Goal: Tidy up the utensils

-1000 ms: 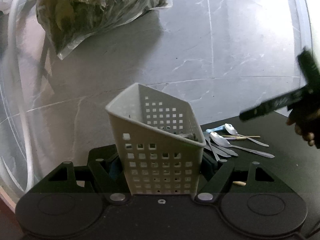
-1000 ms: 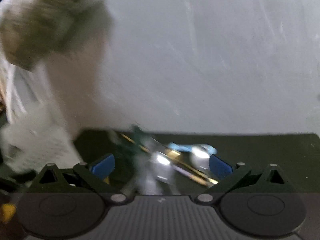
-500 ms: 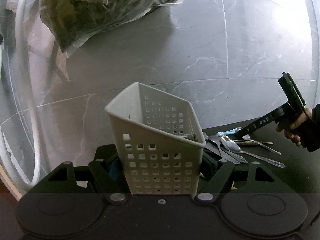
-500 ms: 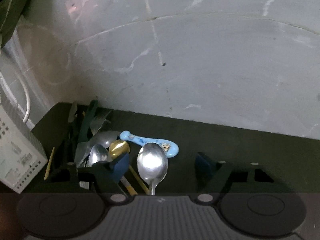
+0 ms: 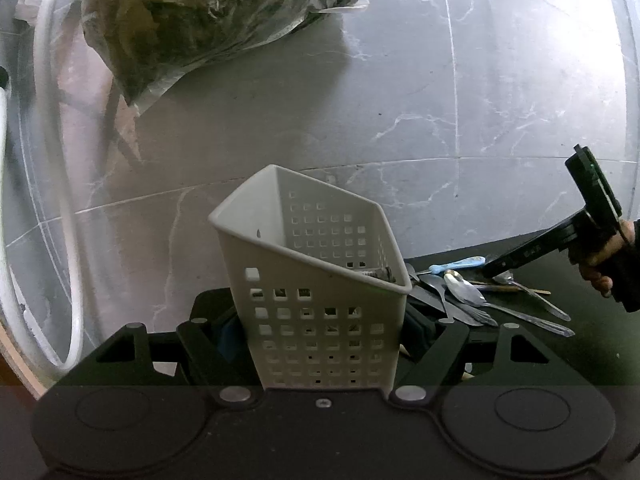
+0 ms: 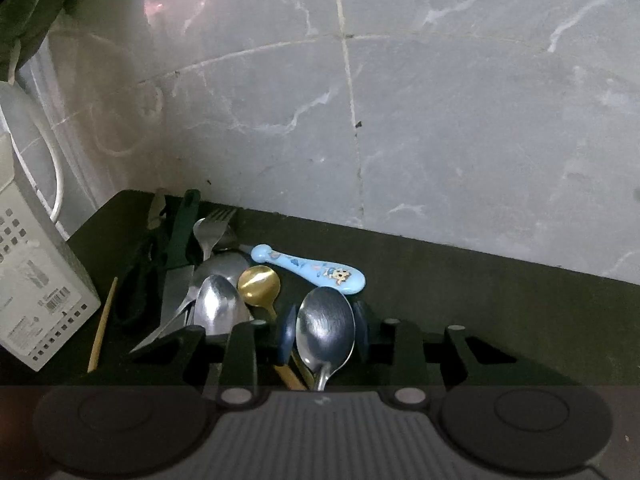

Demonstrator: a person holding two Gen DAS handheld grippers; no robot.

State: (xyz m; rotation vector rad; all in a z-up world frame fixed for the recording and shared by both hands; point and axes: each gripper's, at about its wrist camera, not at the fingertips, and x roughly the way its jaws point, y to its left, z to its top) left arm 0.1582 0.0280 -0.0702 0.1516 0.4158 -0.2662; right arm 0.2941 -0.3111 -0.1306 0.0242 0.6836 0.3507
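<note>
White perforated plastic caddy [image 5: 320, 312]: upright, slightly tilted, one dark utensil end showing at its rim, standing on the dark tabletop [image 6: 480, 288] at the left of the utensil pile. Pile, loosely overlapping on the tabletop: large steel spoon [image 6: 325, 324] bowl-up at the near edge, second steel spoon [image 6: 219, 304] left of it, gold-bowled spoon [image 6: 259, 284] between them, fork [image 6: 212, 226] and black-handled knives [image 6: 182, 232] behind. Light-blue cartoon-printed child's handle [image 6: 308, 269] lies flat just beyond the large spoon; a wooden chopstick [image 6: 103, 320] lies beside the caddy.
</note>
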